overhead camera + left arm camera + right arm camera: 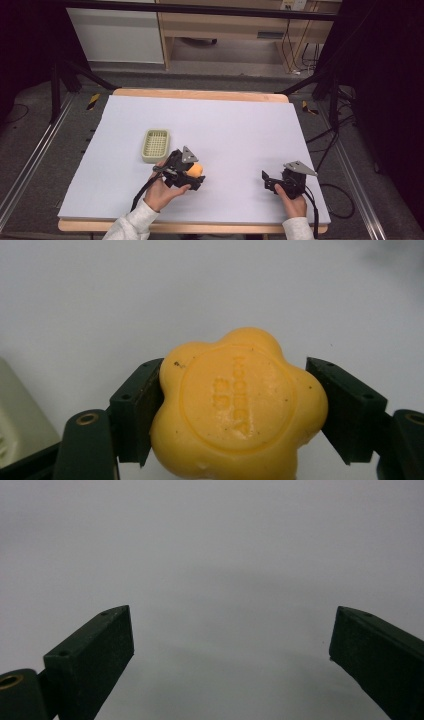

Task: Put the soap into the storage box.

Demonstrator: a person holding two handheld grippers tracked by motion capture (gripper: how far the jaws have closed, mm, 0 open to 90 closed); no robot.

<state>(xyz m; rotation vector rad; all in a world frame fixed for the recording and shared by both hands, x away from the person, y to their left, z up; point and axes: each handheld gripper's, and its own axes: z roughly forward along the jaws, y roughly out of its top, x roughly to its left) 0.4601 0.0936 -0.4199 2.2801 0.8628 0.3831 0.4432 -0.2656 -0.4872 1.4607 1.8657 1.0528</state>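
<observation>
High view: the left hand (161, 192), reaching in from the table's (240, 120) near edge, holds the left gripper (196, 175) beside the green basket (155, 145). Right gripper (266, 181) sits near the near right corner.

Left gripper view: jaws clamp the yellow flower-shaped soap (235, 405).

Right gripper view: jaws spread, nothing between them.

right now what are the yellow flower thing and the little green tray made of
Yellow flower piece: looks like soap, a matte, waxy solid with letters pressed into its face and small specks. Green tray: probably moulded plastic, pale and smooth, with a slotted grid floor.
</observation>
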